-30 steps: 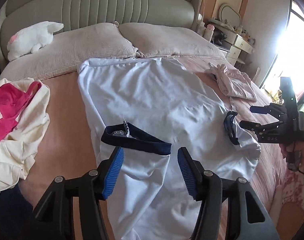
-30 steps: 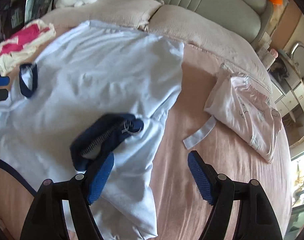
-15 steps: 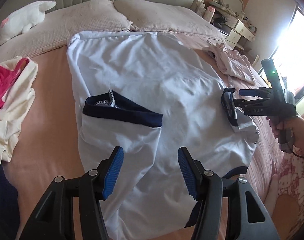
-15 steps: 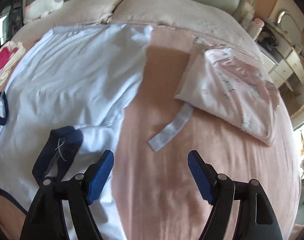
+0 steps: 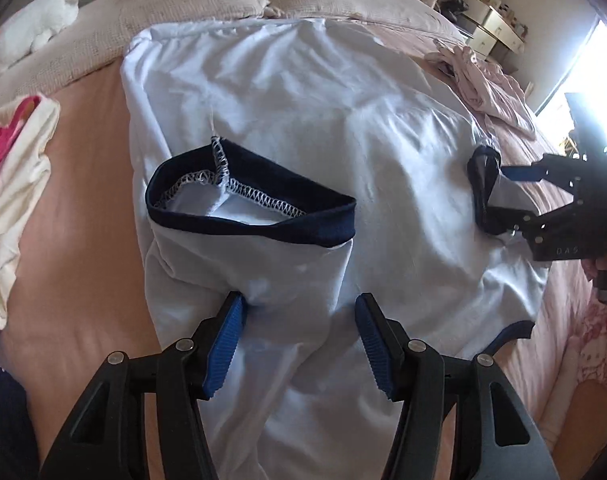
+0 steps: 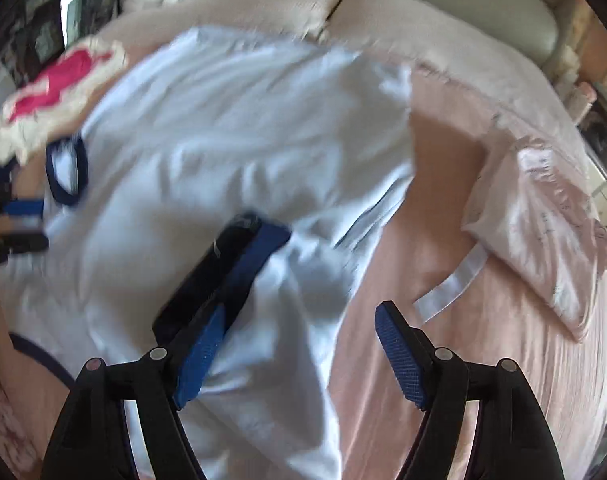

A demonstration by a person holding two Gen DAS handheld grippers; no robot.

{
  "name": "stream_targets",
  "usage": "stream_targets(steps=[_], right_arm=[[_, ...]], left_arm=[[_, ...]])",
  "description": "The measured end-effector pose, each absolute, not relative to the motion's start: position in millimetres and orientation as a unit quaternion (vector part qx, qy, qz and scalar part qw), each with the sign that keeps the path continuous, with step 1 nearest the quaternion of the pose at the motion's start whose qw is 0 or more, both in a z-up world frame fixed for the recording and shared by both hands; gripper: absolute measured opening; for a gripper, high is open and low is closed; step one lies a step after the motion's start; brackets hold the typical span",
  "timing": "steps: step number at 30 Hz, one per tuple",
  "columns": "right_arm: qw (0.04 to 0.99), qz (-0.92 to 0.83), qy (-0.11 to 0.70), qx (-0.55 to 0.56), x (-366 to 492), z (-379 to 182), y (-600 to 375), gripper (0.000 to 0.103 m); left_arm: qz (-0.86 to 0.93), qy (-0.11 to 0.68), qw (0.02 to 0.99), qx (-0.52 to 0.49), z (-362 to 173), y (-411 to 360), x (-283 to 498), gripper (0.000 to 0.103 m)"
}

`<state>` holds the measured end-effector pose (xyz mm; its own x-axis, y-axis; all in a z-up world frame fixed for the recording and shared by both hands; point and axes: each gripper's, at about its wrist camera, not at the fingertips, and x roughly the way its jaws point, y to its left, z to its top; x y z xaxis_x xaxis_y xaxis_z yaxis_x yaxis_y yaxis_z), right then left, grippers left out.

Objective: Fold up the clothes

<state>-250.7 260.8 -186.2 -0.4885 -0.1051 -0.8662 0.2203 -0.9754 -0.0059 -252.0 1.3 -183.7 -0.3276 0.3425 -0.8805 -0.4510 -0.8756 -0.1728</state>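
Partly blurred shirt (image 6: 231,128), tongs (image 5: 299,340) agape

One white T-shirt (image 5: 303,120) with two navy-trimmed sleeve cuffs (image 5: 247,208) was seen on one bed (image 5: 83,240). Two pillows (image 5: 151,12) were counted at the far end, with one white plush toy (image 5: 43,28) at far left. One pink-and-cream clothes pile (image 5: 11,160) lay left, one pale pink garment (image 5: 487,88) right. Two grippers (image 5: 299,332) were visible.
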Motion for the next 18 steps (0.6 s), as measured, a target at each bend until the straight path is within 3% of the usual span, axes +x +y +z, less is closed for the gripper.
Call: stream_targets(steps=[5,8,10,13,15,18], right_arm=[[0.107,-0.865,0.015,0.491,-245.4,-178.2,260.0,0.076],[0.063,-0.833,0.082,0.544,-248.5,-205.8,261.2,0.082],[0.059,-0.798,0.119,0.588,-247.3,-233.3,261.5,0.081],[0.067,-0.838,0.013,0.541,-243.5,-197.1,283.4,0.081],[0.038,-0.851,0.01,0.524,-243.7,-179.6,293.8,0.082],[0.011,-0.824,0.113,0.556,-244.7,-196.3,287.6,0.082]], left_arm=[[0.841,0.049,0.206,-0.499,-159.4,-18.4,-241.8,0.056],[0.816,0.09,0.157,-0.549,-179.2,-29.7,-241.2,0.056],[0.822,0.075,0.157,-0.543,-168.2,-40.3,-238.4,0.056],[0.843,0.069,0.138,-0.516,-137.2,-56.4,-236.8,0.056],[0.833,0.102,0.106,-0.532,-140.2,-60.4,-239.9,0.056],[0.803,0.167,0.109,-0.561,-158.0,-51.8,-233.2,0.056]])
